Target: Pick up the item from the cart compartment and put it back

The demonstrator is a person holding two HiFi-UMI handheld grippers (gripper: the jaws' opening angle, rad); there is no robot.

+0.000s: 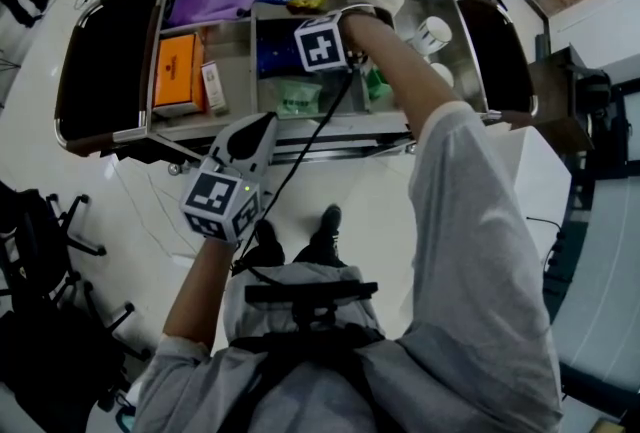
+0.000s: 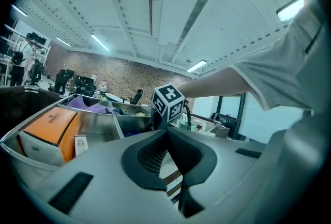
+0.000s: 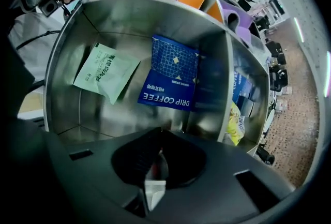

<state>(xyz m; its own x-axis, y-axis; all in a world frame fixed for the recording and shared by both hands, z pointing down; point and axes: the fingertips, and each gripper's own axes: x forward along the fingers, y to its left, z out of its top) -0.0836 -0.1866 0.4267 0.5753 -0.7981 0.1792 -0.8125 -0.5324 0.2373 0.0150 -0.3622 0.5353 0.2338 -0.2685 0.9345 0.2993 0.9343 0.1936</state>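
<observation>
One green packet [image 3: 106, 71], one blue coffee packet [image 3: 173, 73]

**Desk:** What does the room look like on your feed?

**Operator:** I see a glossy white floor [image 1: 130, 191] with black office chairs [image 1: 40, 221] at its edges. On the far side, a brick wall [image 2: 119, 70] stands under a pale panelled ceiling [image 2: 129, 5] lit by long light strips [image 2: 98, 42].

A stainless steel cart [image 1: 300, 128] with open compartments stands on a pale glossy floor [image 1: 130, 211]. Its left compartment holds an orange cardboard box [image 1: 180, 71] just beside a small white carton [image 1: 213, 87]. The middle one holds a pale green packet [image 3: 106, 72] and a blue drip-coffee packet [image 3: 173, 74]. The right one holds what look like white cups [image 1: 432, 33].
</observation>
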